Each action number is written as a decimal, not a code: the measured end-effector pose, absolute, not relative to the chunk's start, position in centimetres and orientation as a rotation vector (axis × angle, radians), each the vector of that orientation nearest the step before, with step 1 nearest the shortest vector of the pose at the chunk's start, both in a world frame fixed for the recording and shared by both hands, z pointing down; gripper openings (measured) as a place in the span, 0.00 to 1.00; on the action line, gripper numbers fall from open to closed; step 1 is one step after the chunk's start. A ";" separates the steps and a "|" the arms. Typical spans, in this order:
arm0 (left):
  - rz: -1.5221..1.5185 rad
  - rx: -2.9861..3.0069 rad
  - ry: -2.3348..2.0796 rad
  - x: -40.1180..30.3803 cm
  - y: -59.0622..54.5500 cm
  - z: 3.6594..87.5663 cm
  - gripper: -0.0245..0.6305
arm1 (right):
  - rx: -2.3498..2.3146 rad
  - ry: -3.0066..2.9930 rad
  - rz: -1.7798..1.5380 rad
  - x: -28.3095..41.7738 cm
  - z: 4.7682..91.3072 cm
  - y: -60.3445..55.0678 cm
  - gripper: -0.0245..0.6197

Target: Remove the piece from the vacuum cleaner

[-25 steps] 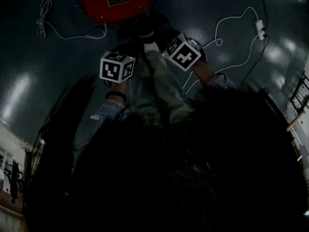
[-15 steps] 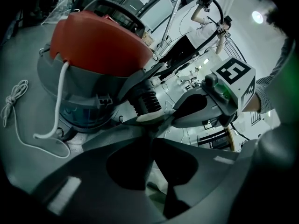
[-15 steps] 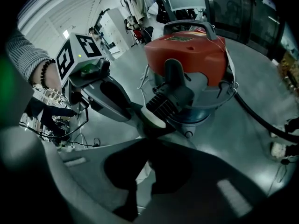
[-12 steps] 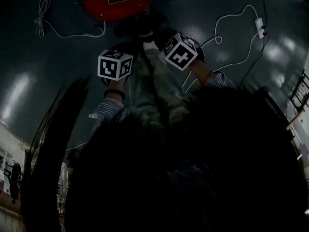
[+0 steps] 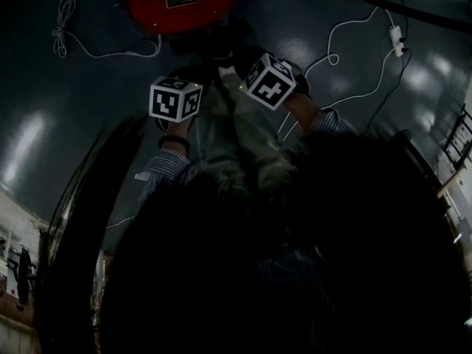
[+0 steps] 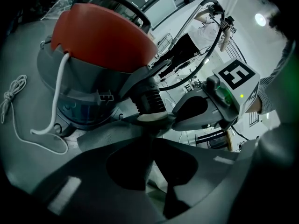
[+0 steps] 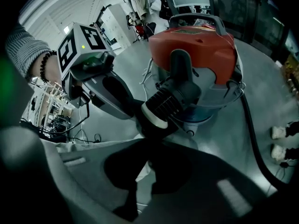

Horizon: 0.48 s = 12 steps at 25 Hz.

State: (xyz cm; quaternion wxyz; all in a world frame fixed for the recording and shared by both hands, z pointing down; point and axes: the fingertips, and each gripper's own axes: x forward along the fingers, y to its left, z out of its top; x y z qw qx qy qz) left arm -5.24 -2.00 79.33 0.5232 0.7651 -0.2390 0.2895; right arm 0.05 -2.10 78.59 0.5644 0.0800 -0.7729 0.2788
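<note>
The red vacuum cleaner (image 5: pixel 177 2) stands on the grey floor, its red lid (image 7: pixel 196 45) near in both gripper views. A black ribbed hose connector (image 6: pixel 148 101) with a pale ring at its end (image 7: pixel 154 117) sticks out from its front. My left gripper (image 6: pixel 152 125) is shut, its jaw tips pinching the connector just below the pale ring. My right gripper (image 7: pixel 148 133) is shut on the same end from the opposite side. Each gripper's marker cube shows in the other's view, the right one's (image 6: pixel 236 78) and the left one's (image 7: pixel 79 43).
A white cord (image 5: pixel 70 28) lies coiled left of the vacuum cleaner. Another white cable with a plug block (image 5: pixel 398 43) runs across the floor at the right. A black hose (image 7: pixel 257 143) curves past a pair of shoes (image 7: pixel 280 132). A person (image 6: pixel 205 29) stands far behind.
The right gripper's cube has edged slightly up and left and now covers the pale ring end seen earlier in the head view. The left gripper has stayed put.
</note>
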 end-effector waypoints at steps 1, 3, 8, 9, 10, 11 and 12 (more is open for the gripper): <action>0.697 1.829 -0.568 -5.2 -1.8 79.4 0.11 | 0.183 -1.815 0.653 0.0 78.7 -1.9 0.06; 0.698 1.821 -0.562 -5.2 -1.6 79.5 0.11 | 0.169 -1.809 0.647 0.1 78.7 -1.7 0.06; 0.689 1.800 -0.548 -5.2 -1.4 79.6 0.11 | 0.131 -1.793 0.628 -0.1 78.8 -1.7 0.06; 0.726 1.790 -0.508 -5.0 -0.4 80.1 0.11 | 0.107 -1.776 0.625 0.1 79.1 -1.1 0.06; 0.793 1.778 -0.443 -4.7 1.3 80.7 0.11 | 0.072 -1.751 0.618 0.6 79.6 -0.1 0.06; 0.863 1.771 -0.381 -4.4 3.4 81.3 0.11 | 0.041 -1.732 0.609 1.1 80.1 1.2 0.06; 0.896 1.767 -0.354 -4.1 5.1 81.6 0.10 | 0.031 -1.727 0.613 1.7 80.4 2.4 0.06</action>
